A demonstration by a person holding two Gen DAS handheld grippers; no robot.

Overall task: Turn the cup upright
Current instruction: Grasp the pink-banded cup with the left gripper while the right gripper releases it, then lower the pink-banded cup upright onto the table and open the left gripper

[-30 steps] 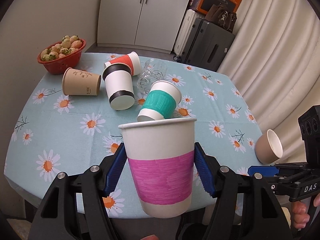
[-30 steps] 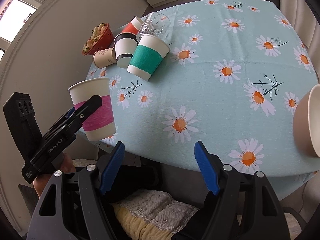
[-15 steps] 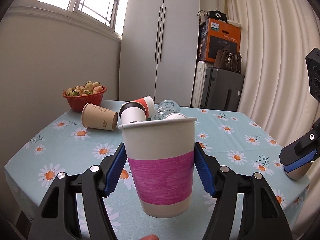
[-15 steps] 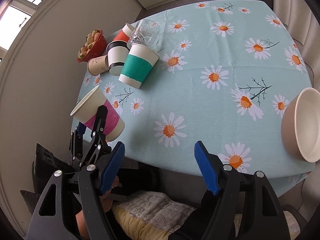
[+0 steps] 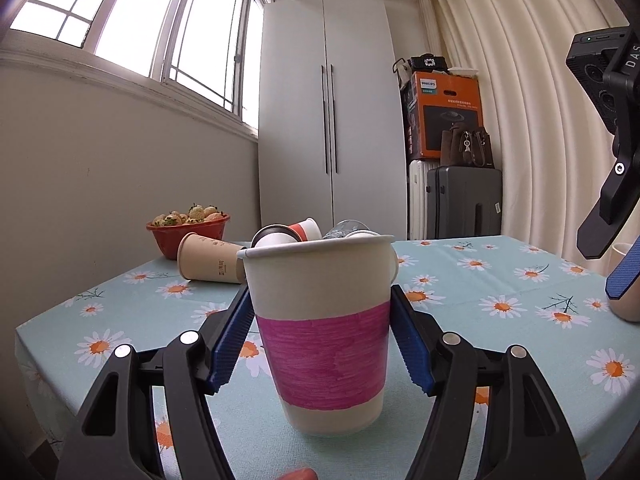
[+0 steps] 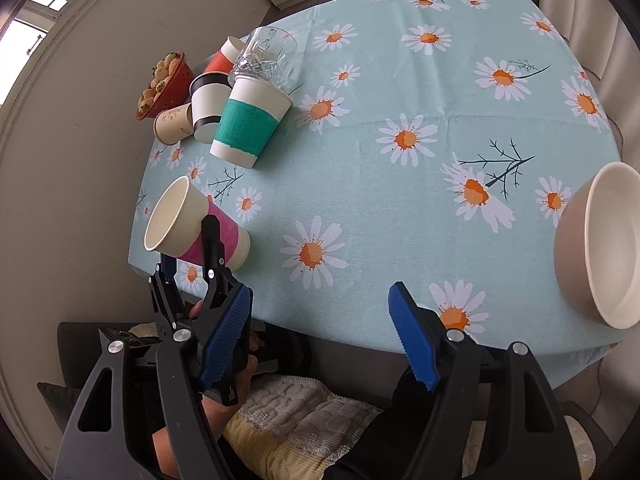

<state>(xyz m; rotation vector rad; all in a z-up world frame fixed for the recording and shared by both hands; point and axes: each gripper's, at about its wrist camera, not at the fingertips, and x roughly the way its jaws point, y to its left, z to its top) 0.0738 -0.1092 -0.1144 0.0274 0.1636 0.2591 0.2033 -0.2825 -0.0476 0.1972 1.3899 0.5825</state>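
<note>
A white paper cup with a pink band (image 5: 324, 336) stands upright, mouth up, on the daisy tablecloth (image 5: 500, 344) near the front left corner. My left gripper (image 5: 320, 336) is shut on the pink-banded cup, one blue pad on each side. The cup also shows in the right wrist view (image 6: 192, 224), with the left gripper's fingers (image 6: 210, 240) around it. My right gripper (image 6: 320, 336) is open and empty, held above the table's front edge.
Behind the cup lie a teal-banded cup (image 6: 250, 120), a black-banded cup (image 6: 208, 106), a brown cup (image 5: 210, 262), a red cup (image 6: 222, 60) and a glass tumbler (image 6: 264, 56). A red bowl of strawberries (image 5: 188, 230) stands far left. A beige bowl (image 6: 600, 248) sits at the right edge.
My left gripper has lowered the pink-banded cup from above the table edge onto the tablecloth, and its view has levelled out. The right gripper has shifted slightly and stays open.
</note>
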